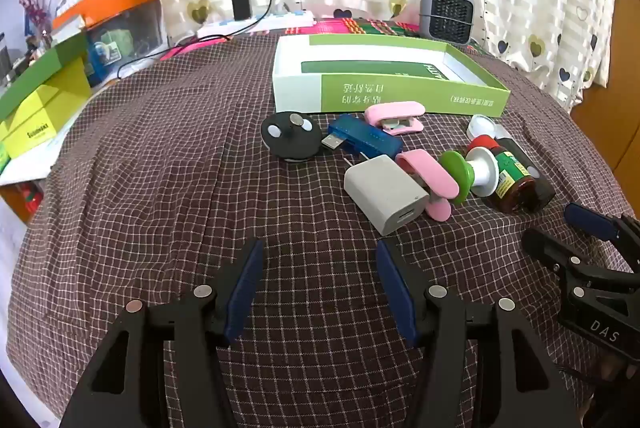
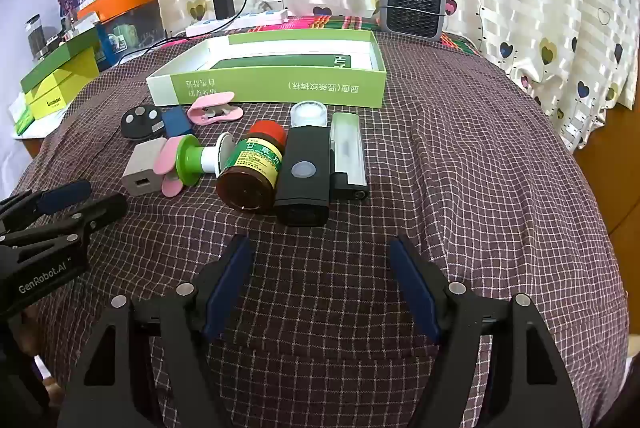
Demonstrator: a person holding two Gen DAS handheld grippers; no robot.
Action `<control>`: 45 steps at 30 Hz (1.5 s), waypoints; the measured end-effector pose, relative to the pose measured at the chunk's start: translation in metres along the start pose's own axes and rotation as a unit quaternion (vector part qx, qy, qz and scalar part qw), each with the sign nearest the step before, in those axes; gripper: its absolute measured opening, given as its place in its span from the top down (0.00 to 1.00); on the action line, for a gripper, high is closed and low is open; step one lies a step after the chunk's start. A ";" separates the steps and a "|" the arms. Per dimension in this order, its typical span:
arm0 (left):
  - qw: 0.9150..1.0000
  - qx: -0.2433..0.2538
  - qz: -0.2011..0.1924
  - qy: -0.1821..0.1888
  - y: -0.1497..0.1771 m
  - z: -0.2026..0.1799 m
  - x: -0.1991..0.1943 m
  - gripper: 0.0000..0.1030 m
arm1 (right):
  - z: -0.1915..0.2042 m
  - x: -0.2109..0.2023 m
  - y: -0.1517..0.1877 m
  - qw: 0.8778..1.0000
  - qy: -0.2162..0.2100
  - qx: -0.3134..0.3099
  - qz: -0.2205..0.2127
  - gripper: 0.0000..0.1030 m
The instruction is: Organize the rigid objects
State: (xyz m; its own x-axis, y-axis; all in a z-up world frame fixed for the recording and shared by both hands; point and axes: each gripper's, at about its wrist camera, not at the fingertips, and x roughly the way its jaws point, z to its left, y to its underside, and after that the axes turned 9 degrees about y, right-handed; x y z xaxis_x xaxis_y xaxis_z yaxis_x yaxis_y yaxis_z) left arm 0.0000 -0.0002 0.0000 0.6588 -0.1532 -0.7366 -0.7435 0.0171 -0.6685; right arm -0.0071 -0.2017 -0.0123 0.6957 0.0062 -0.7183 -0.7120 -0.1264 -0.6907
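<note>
Small items lie in a cluster on the checked cloth before an open green and white box (image 1: 416, 93) (image 2: 276, 83). They include a white charger cube (image 1: 386, 193) (image 2: 142, 167), two pink clips (image 1: 394, 117) (image 2: 214, 109), a blue USB stick (image 1: 364, 137), a black round disc (image 1: 290, 135) (image 2: 140, 121), a green and white knob (image 1: 468, 175) (image 2: 200, 157), a brown pill bottle (image 1: 514, 181) (image 2: 250, 171) and a black flashlight (image 2: 304, 173). My left gripper (image 1: 318, 288) is open and empty, just short of the charger. My right gripper (image 2: 320, 290) is open and empty, near the flashlight.
A grey mini heater (image 1: 446, 11) (image 2: 412, 5) stands at the back by the heart-print curtain. A power strip with a black adapter (image 1: 242, 5) lies behind the box. Yellow-green boxes (image 1: 40, 107) and an orange bin (image 1: 116, 3) are stacked at the left.
</note>
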 end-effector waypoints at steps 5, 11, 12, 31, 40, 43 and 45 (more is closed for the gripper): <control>1.000 -0.007 0.000 0.003 -0.001 0.002 0.000 0.44 | 0.000 0.001 0.000 1.000 0.000 0.000 0.000 0.30; 1.000 -0.004 0.003 0.001 -0.007 0.008 -0.002 0.44 | 0.001 0.001 0.000 1.000 -0.001 0.000 0.000 0.30; 1.000 -0.002 0.003 0.002 -0.008 0.010 -0.003 0.44 | 0.001 0.001 0.000 1.000 -0.001 0.000 0.000 0.30; 1.000 0.005 -0.003 0.001 -0.001 0.001 0.000 0.44 | 0.000 0.001 -0.001 1.000 -0.001 0.001 0.000 0.30; 1.000 0.005 -0.003 0.002 -0.001 0.001 0.000 0.44 | 0.000 0.001 0.000 1.000 -0.001 0.001 0.000 0.30; 1.000 0.005 -0.003 0.001 -0.001 0.001 0.000 0.43 | 0.000 0.001 0.000 1.000 -0.001 0.001 0.000 0.30; 1.000 0.005 -0.004 0.002 0.000 0.001 0.000 0.43 | 0.000 0.001 0.000 1.000 -0.001 0.001 0.000 0.30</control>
State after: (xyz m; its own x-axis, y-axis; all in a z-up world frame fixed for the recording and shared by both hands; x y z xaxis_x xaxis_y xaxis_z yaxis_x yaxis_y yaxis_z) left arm 0.0002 0.0011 0.0004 0.6637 -0.1568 -0.7314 -0.7376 0.0251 -0.6747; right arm -0.0062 -0.2016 -0.0126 0.6949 0.0090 -0.7190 -0.7127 -0.1241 -0.6904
